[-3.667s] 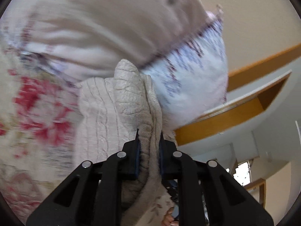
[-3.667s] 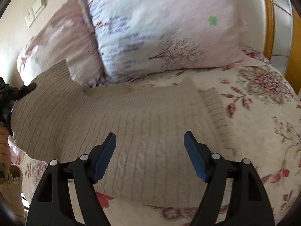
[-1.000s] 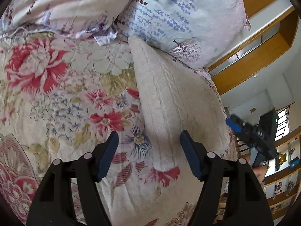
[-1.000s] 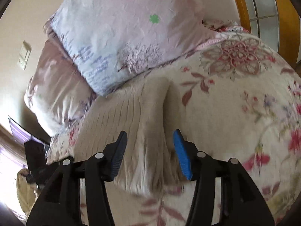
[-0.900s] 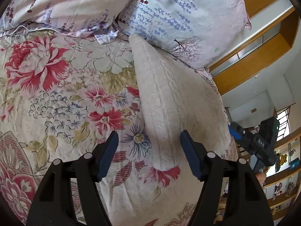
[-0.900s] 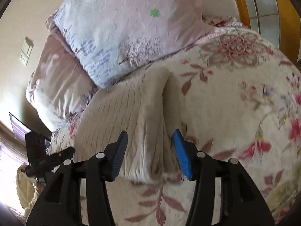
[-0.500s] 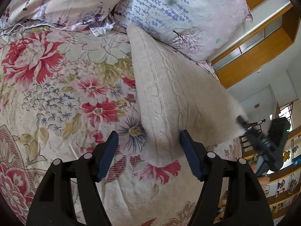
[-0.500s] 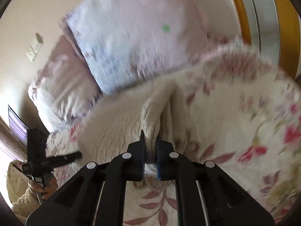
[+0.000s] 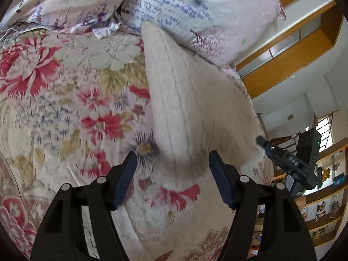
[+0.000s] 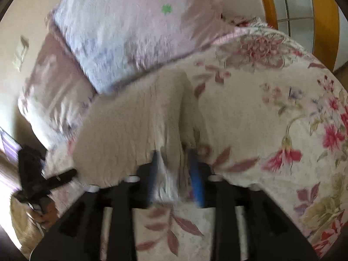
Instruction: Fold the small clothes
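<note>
A cream cable-knit sweater (image 9: 191, 100) lies on the floral bedspread (image 9: 65, 108), its top against the pillows. My left gripper (image 9: 172, 154) is open, its jaws widening slightly, and hovers over the sweater's near left corner without touching it. In the blurred right wrist view, the sweater's (image 10: 134, 117) near right edge is bunched between the blue pads of my right gripper (image 10: 173, 152). Those jaws are opening and stand apart around the cloth. Each gripper also shows in the other's view: the right gripper (image 9: 282, 154) and the left gripper (image 10: 43, 176).
Two patterned pillows (image 9: 195, 6) (image 9: 65, 0) lean at the head of the bed. A wooden window frame (image 9: 293, 50) runs behind them. The bedspread (image 10: 271, 108) stretches out to the right of the sweater. A hand (image 10: 43, 213) holds the left gripper.
The right gripper shut on the sweater's near right edge half a second ago, and its jaws have since parted. The left gripper has stayed open over the near left corner.
</note>
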### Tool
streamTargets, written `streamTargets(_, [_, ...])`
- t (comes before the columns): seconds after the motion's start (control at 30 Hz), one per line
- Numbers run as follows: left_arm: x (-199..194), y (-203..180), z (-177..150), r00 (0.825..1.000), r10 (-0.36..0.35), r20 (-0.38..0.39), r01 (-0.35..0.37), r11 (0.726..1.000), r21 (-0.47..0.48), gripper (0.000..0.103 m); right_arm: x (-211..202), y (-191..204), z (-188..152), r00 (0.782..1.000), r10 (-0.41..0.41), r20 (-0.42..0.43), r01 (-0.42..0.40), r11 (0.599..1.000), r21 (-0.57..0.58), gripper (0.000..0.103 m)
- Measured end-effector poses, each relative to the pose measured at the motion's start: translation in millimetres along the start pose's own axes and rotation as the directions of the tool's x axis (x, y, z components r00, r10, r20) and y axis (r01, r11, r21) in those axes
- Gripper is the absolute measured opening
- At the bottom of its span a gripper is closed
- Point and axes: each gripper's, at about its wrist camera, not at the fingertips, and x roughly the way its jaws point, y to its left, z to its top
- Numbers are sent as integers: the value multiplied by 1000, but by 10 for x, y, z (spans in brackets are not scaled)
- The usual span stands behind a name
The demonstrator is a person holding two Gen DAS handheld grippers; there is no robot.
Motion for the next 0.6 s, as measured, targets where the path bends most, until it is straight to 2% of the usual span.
streamTargets(0.03, [2, 21, 64, 1000, -8, 4, 8, 1000, -15, 72, -7, -23, 126, 1000, 30, 8, -30, 999, 30, 60])
streamTargets(0.13, [77, 97, 286, 1000, -26, 2, 26, 997, -66, 74, 137, -70, 468, 996, 86, -8, -85, 992, 97, 60])
streamTargets(0.17, [103, 111, 341, 999, -37, 0, 37, 996, -80, 74, 219, -87, 581, 996, 87, -17, -84, 990, 111, 60])
streamTargets(0.3, [186, 126, 615, 1000, 12, 24, -10, 995, -98, 74, 606, -150, 945, 990, 113, -80, -97, 979, 178, 60])
streamTargets(0.47, [320, 247, 981, 998, 40, 44, -33, 988, -149, 73, 1012, -137, 1116, 982, 97, -164, -65, 980, 191, 58])
streamTargets(0.5, [367, 269, 1051, 998, 41, 43, -34, 987, -160, 73, 1082, -128, 1121, 979, 95, -179, -60, 980, 191, 49])
streamTargets(0.53, [429, 291, 1128, 998, 49, 40, -41, 984, -171, 69, 1142, -108, 1121, 977, 101, -189, -65, 980, 188, 31])
streamTargets(0.6, [534, 329, 1229, 998, 45, 36, -37, 982, -185, 46, 1120, -2, 1120, 985, 98, -142, -80, 989, 126, 12])
